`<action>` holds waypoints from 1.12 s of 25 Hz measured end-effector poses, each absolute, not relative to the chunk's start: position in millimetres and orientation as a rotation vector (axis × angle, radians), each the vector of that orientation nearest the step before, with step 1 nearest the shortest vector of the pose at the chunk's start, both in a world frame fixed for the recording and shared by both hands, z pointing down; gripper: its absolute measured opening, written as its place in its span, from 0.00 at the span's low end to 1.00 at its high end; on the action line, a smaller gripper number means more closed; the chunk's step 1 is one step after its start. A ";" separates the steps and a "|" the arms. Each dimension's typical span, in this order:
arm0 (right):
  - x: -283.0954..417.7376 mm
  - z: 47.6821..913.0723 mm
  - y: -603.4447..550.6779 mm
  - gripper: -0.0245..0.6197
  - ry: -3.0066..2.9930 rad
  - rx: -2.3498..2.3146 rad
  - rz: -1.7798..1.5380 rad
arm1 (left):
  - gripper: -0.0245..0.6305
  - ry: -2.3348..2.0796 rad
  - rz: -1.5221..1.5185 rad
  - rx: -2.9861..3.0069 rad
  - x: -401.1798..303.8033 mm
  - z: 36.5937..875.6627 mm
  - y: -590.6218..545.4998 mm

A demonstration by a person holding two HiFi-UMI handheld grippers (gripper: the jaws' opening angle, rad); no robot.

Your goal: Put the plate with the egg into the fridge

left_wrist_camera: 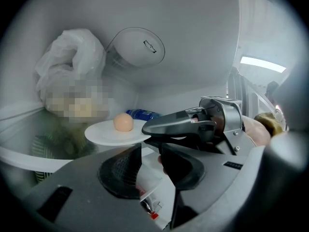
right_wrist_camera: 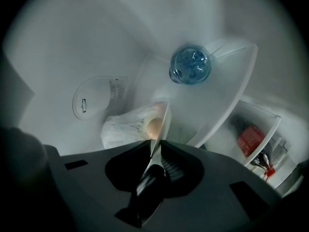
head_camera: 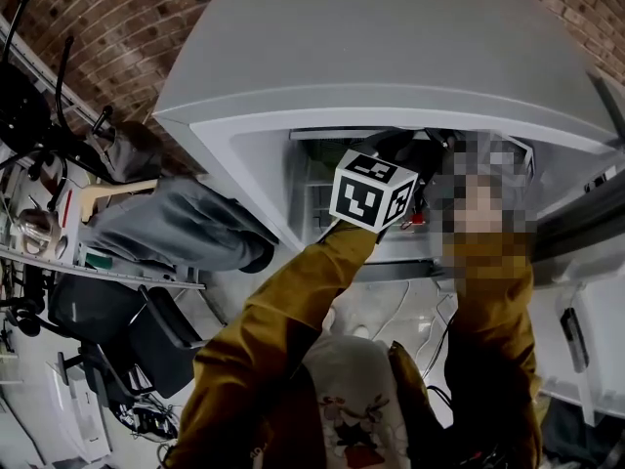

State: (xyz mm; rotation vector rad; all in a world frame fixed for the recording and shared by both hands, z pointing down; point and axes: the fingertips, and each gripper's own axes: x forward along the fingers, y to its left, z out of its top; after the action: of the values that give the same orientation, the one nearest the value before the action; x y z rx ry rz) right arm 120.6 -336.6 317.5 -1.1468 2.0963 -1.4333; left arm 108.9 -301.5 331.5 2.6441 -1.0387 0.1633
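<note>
A white plate (left_wrist_camera: 108, 134) with a brown egg (left_wrist_camera: 123, 122) on it hangs level inside the open fridge (head_camera: 391, 66), above a shelf. In the left gripper view my right gripper (left_wrist_camera: 146, 134) comes in from the right and is shut on the plate's near rim. The right gripper view shows the plate (right_wrist_camera: 165, 122) edge-on between the right gripper's (right_wrist_camera: 157, 153) jaws, with the egg (right_wrist_camera: 154, 127) beyond. My left gripper (left_wrist_camera: 149, 170) stands open just below and in front of the plate, its pads off it. Its marker cube (head_camera: 374, 191) shows at the fridge opening.
A white plastic bag (left_wrist_camera: 70, 66) fills the shelf's back left, under a round fitting (left_wrist_camera: 140, 47) on the rear wall. A blue bottle (left_wrist_camera: 142, 114) lies behind the plate. Red items (right_wrist_camera: 251, 138) sit in the door shelf. A chair (head_camera: 127, 330) and clutter stand left of the fridge.
</note>
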 end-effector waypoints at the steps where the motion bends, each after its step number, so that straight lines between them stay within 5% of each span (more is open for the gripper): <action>1: 118.3 318.2 -335.5 0.12 2.100 -1.132 -1.443 | 0.21 -1.045 0.155 2.645 108.5 330.8 -302.3; 14: 124.3 321.2 -326.2 0.16 2.180 -1.116 -1.452 | 0.21 -1.022 0.130 2.672 115.0 327.0 -301.9; 28: 133.1 317.0 -319.1 0.32 2.052 -1.023 -1.503 | 0.21 -1.019 0.120 2.663 115.5 326.6 -303.2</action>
State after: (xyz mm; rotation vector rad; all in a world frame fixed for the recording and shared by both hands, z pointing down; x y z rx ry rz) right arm 133.1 -319.1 317.0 -1.0230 2.0524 -1.5031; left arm 115.5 -303.2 326.6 2.6634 -1.0194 0.1203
